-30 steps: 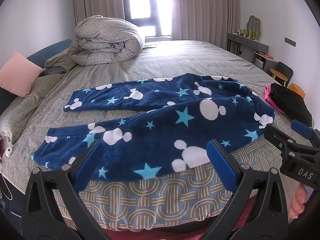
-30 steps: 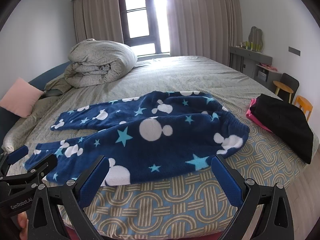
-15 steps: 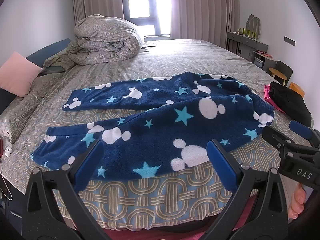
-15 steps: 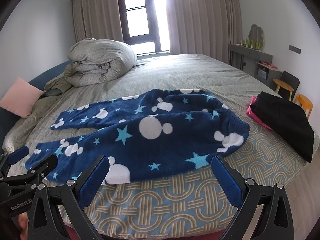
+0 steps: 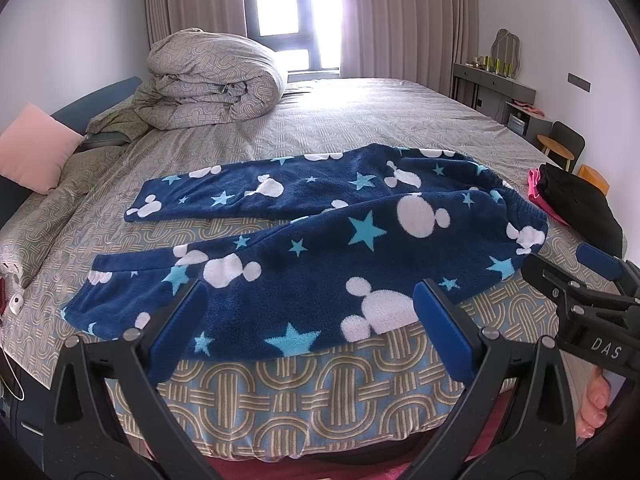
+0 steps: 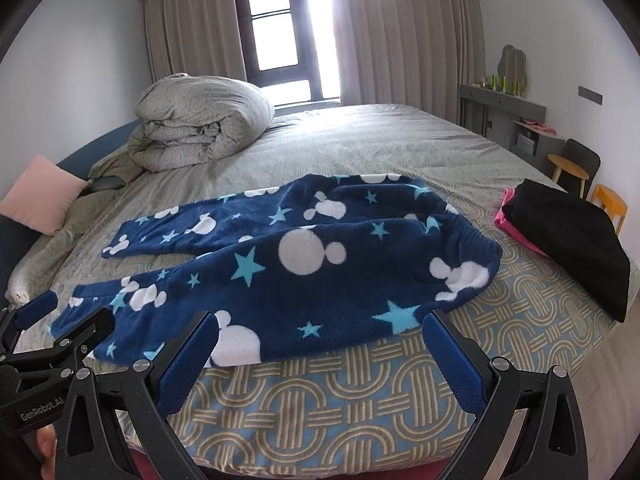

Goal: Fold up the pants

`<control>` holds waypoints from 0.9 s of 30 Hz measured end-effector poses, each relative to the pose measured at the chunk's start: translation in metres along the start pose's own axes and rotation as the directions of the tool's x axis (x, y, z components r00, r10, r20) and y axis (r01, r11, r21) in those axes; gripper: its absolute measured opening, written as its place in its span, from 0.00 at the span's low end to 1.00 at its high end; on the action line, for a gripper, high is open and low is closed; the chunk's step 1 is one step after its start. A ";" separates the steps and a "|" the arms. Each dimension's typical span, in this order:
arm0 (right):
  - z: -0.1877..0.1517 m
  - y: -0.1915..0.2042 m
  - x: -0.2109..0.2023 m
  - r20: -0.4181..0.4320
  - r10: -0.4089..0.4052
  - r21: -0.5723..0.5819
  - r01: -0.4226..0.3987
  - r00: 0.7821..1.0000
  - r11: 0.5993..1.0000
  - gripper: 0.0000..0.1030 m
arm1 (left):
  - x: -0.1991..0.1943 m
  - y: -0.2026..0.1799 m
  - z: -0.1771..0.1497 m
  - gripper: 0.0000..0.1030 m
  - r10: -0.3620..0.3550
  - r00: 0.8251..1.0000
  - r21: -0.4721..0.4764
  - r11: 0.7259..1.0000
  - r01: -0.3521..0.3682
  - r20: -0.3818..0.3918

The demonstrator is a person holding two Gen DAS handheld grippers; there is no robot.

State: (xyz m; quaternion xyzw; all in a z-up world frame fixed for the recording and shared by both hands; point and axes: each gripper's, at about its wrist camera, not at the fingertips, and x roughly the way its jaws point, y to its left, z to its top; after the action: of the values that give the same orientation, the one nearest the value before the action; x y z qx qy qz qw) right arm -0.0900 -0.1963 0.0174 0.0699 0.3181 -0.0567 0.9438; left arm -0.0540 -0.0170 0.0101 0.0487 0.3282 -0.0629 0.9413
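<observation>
Dark blue fleece pants (image 5: 320,240) (image 6: 304,264) with white mouse heads and light blue stars lie flat near the bed's front edge. The waistband points right and the two legs spread apart toward the left. My left gripper (image 5: 312,332) hovers open just in front of the near leg, with nothing between its fingers. My right gripper (image 6: 320,356) also stands open, short of the near hem below the waist end. In the left wrist view the right gripper (image 5: 592,276) shows at the right edge. In the right wrist view the left gripper (image 6: 60,320) shows at the left edge.
The bed (image 5: 304,392) carries a patterned sheet. A rolled duvet (image 5: 212,80) sits at the back left, a pink pillow (image 5: 28,148) at far left. A black garment over a pink one (image 6: 568,236) lies at the right edge. A chair and stool (image 6: 576,168) stand beyond.
Both cameras have crept slightly, and the pants sit a little differently in view. Both grippers stay open and nothing has been grasped.
</observation>
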 end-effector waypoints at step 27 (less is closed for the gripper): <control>-0.002 -0.002 0.005 -0.023 0.008 0.011 -0.008 1.000 1.000 1.00 | 0.000 0.000 -0.001 0.99 -0.002 1.000 0.000 1.000 0.002 -0.006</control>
State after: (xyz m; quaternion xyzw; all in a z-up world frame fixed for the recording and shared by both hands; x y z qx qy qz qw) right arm -0.0873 -0.1982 0.0120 0.0768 0.3285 -0.0538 0.9398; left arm -0.0546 -0.0168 0.0090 0.0485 0.3310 -0.0635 0.9402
